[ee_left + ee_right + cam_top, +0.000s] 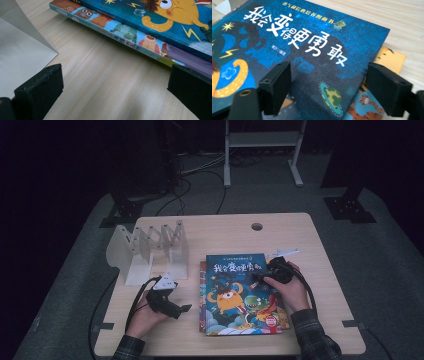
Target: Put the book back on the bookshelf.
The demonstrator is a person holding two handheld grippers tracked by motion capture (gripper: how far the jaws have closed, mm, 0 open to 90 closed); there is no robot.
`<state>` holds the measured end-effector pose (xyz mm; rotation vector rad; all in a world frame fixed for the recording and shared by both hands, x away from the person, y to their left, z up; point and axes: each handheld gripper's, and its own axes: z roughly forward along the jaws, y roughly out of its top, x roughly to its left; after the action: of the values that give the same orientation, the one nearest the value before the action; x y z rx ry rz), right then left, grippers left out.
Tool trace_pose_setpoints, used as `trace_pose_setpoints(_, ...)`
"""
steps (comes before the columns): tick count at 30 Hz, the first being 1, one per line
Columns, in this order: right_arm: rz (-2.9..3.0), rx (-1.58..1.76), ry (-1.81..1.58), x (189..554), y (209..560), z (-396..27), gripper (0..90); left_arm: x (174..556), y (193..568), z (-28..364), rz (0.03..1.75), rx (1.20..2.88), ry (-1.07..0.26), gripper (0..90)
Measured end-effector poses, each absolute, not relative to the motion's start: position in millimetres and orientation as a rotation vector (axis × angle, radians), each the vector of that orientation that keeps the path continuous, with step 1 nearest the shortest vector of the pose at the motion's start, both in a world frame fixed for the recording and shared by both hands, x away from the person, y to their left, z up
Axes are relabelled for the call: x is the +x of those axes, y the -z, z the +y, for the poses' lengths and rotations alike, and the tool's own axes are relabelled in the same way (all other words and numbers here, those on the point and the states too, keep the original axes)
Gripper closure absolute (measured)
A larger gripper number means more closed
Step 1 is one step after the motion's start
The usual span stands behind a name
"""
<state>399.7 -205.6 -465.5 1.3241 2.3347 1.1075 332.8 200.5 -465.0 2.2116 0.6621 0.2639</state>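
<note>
A: Two picture books lie stacked on the worktop [300, 235], and going from the left, what comes first?

B: First the white folding rack [150, 251], standing near the worktop's left edge with its slots empty. I'd judge the books are meant to end up upright in it, since it stands just beside the stack.

A: And the left gripper [184, 309]?

B: It rests low in front of the rack, in the person's left hand, aimed at the spine side of the stack. Its jaws stand wide apart with nothing between them but bare wood. In the left gripper view, the lower book [117, 33] sticks out a little from under the blue book [160, 22].

A: Where's the blue book itself?

B: On top of the stack [240, 292], flat, right of centre on the worktop, title facing up.

A: The right gripper [259, 279]?

B: It hovers over the blue book's right part [307, 57]. Its jaws are about half open and hold nothing; the cover shows between them.

A: Anything in the way?

B: Each gripper trails a cable, and the rack stands close on the left. Lying flat, the book offers only thin edges to grip.
</note>
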Motion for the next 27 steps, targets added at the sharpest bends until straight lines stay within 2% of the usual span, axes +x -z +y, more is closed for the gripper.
trace_pose_setpoints(27, 2.481, 1.091, -1.182, 399, 467, -179, 16.2, 334, 456, 196, 0.645, 2.195, -0.271, 0.0)
